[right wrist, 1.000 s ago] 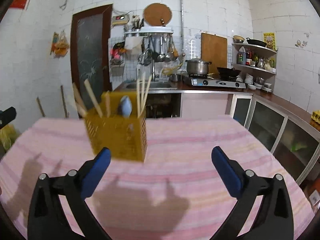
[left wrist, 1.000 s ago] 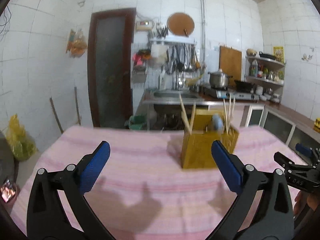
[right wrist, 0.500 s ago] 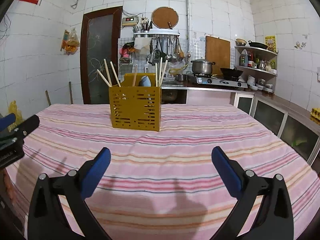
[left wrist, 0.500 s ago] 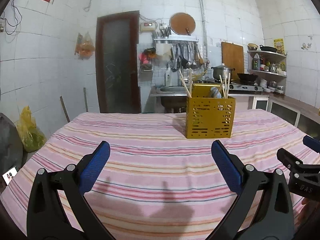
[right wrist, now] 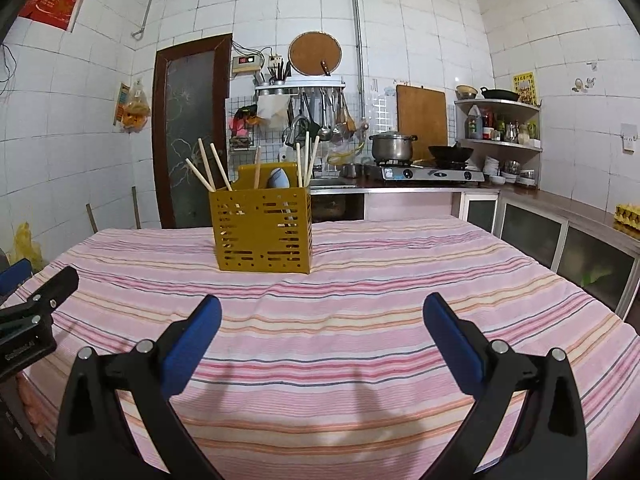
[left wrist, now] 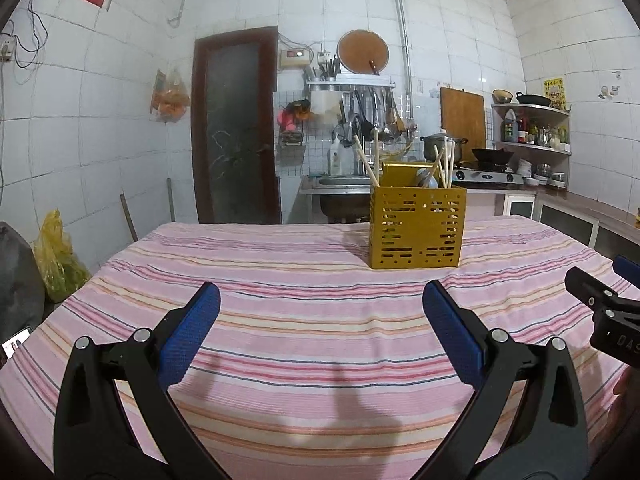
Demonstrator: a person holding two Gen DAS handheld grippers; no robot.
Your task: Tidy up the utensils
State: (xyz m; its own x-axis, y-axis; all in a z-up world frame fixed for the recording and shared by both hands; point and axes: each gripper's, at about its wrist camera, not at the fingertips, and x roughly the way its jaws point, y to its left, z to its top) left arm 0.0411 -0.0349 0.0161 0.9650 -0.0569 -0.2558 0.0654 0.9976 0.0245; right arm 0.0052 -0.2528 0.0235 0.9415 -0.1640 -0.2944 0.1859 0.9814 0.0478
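A yellow perforated utensil holder [left wrist: 417, 230] stands upright on the pink striped tablecloth [left wrist: 300, 320], also in the right wrist view [right wrist: 264, 232]. Several wooden chopsticks [right wrist: 208, 170] and a blue-grey spoon [right wrist: 277, 179] stick out of it. My left gripper [left wrist: 320, 320] is open and empty, well short of the holder. My right gripper [right wrist: 322, 328] is open and empty, also short of it. Each gripper shows at the edge of the other's view: the right one [left wrist: 600, 304], the left one [right wrist: 36, 304].
Beyond the table are a dark door [left wrist: 236, 128], a sink [left wrist: 340, 182] with hanging tools, a stove with a pot [right wrist: 392, 146] and corner shelves [right wrist: 500, 124]. A yellow bag [left wrist: 56, 256] sits on the floor at the left. Cabinets [right wrist: 560, 240] line the right.
Both grippers have drawn back and lowered toward the near table edge, so the holder looks farther and more level. Both stayed open and empty.
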